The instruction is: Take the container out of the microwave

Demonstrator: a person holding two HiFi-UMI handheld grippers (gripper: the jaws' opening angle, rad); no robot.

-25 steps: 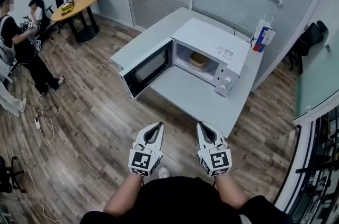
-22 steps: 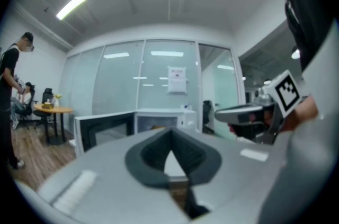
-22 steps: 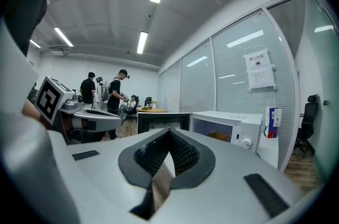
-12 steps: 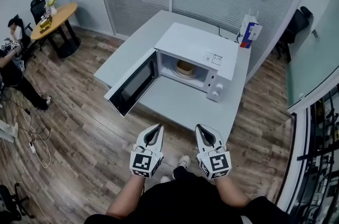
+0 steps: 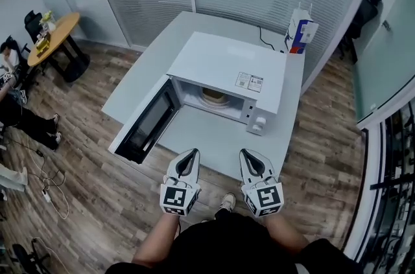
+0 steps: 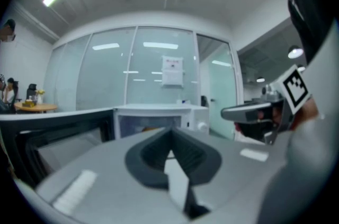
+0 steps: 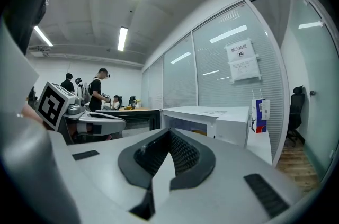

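Observation:
A white microwave stands on a pale grey table with its door swung open to the left. Inside it sits a tan round container on the turntable. My left gripper and right gripper hang side by side at the table's near edge, both shut and empty, short of the microwave. In the left gripper view the microwave shows ahead past the shut jaws, with the right gripper at the side. In the right gripper view the microwave stands ahead.
A blue and white carton stands at the table's far right corner. Glass partition walls run behind the table. A round wooden table with chairs and seated people are at the far left. Cables lie on the wood floor.
The view has closed in on the table: the microwave and its open door are nearer and lower in the head view. Both grippers stay shut, side by side, now at the table's edge.

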